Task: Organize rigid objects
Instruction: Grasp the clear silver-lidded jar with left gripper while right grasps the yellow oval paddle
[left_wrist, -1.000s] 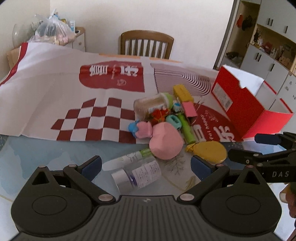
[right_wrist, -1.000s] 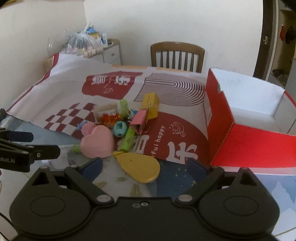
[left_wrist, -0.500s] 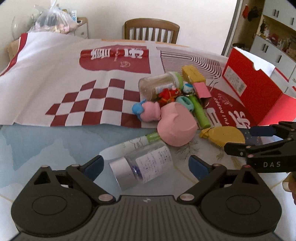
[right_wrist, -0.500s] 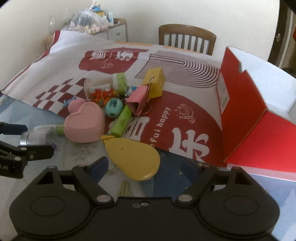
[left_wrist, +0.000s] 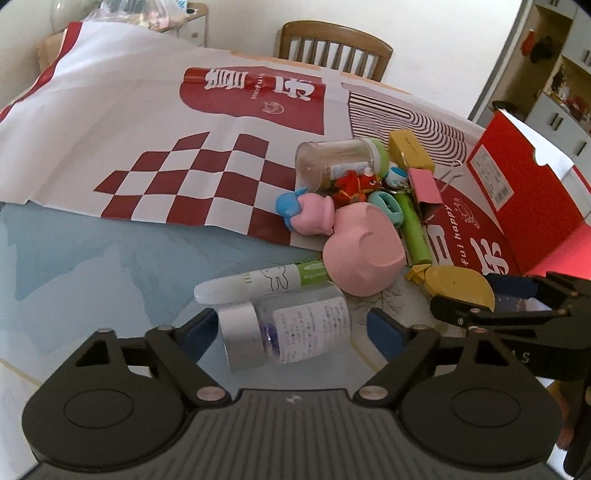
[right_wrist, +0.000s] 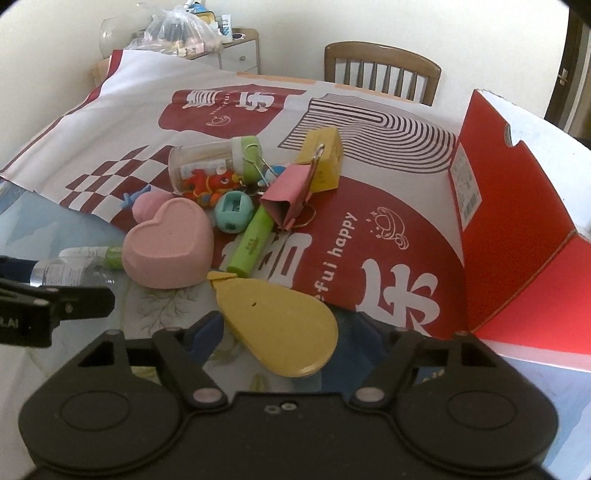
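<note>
Closing my left gripper (left_wrist: 291, 330) around the clear silver-capped plastic bottle (left_wrist: 286, 334) lying just before the pink heart-shaped box (left_wrist: 364, 253), pads not yet touching. It looks light and slippery, so I'd squeeze mid-body. My right gripper (right_wrist: 291, 332) narrows around the flat yellow teardrop-shaped plastic piece (right_wrist: 277, 328) beside that heart.

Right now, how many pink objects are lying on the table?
3: the heart-shaped box at the pile's near edge, a small pink toy just behind it, and a pink binder clip beside the yellow box. Others may be hidden.
</note>
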